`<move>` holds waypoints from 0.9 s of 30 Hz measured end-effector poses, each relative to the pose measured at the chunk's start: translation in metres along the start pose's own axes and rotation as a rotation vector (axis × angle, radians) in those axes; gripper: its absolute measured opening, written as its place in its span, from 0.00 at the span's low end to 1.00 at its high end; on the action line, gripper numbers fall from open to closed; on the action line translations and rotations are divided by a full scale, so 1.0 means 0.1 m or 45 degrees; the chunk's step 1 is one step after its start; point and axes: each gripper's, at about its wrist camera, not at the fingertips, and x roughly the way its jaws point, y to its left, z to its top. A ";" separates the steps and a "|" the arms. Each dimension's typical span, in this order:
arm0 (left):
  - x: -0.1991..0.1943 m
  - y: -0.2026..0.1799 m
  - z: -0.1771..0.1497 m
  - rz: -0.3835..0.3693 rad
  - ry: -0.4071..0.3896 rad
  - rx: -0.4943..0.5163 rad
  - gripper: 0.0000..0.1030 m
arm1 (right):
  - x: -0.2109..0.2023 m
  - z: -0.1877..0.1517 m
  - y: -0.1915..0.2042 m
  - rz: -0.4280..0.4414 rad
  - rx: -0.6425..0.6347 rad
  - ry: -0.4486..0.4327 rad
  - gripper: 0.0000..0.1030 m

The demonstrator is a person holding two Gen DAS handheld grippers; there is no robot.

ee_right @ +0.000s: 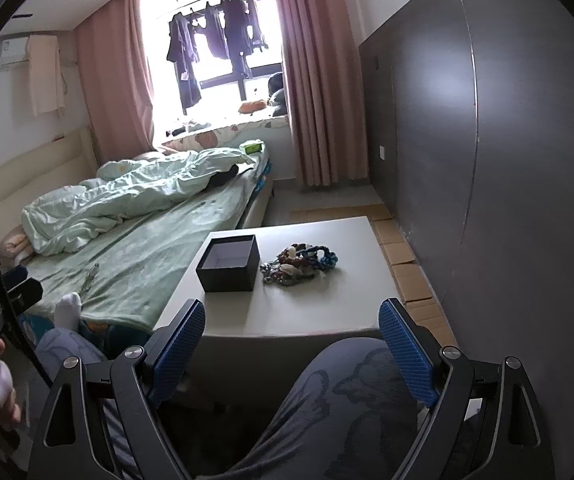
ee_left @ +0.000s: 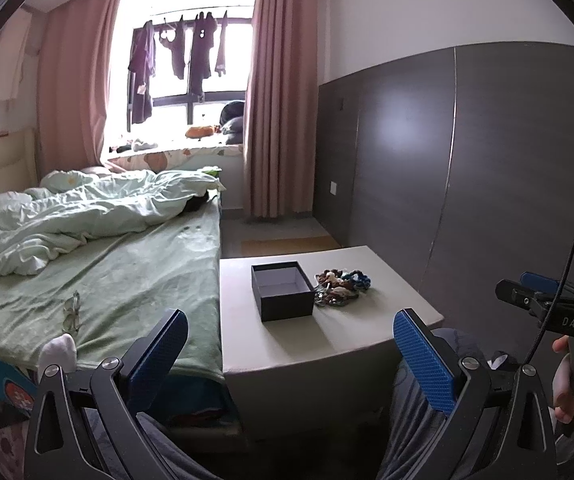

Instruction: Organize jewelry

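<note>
**While Both Grippers Wait Short of the Table: Approach Step, Nothing Yet Sorted**

Since neither gripper has reached the work surface, the step in hand is judged to be the opening approach. The left gripper (ee_left: 291, 354) is held over the person's lap, its blue-padded fingers (ee_left: 423, 360) spread wide with nothing between them. The right gripper (ee_right: 311, 350) is held likewise above the knee, jaws fully apart and empty.

**Location of task items**

- The jewelry pile (ee_left: 341, 286) lies on the white table (ee_left: 287, 344), a tangled heap of beaded strands and chains in brown, blue, white and metallic tones.
- The black box (ee_left: 283, 290) stands open just beside the pile, on its left as seen from both wrist views. Its pale interior appears empty; no lid is in view.
- Pile and box are very close; whether the nearest chain touches the box wall cannot be determined.

**Condition of task**

No piece is in the box. All sorting is judged to remain.

**Requirements of the next move**

1. Advance one gripper forward and down to the pile. The right gripper has the more direct line, as the pile sits on that side of the box.
2. Select a single strand at the outer edge of the heap; the strands look interwoven, so a central grip is likely to lift several.
3. Use the left gripper to hold down the remainder or steady the box, which looks light and may slide.

**Other items noted**

A bed (ee_left: 127, 264) adjoins the table on the left, with eyeglasses (ee_left: 73, 312) on its sheet. These are judged outside the task.
</note>
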 end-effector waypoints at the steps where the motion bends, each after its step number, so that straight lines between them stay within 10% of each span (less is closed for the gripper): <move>1: -0.02 -0.01 0.00 -0.002 -0.001 0.001 1.00 | 0.01 0.01 0.00 0.002 0.003 -0.001 0.86; 27: 0.10 0.05 0.05 -0.006 0.024 -0.024 1.00 | 0.09 0.00 0.01 0.031 -0.014 -0.002 0.86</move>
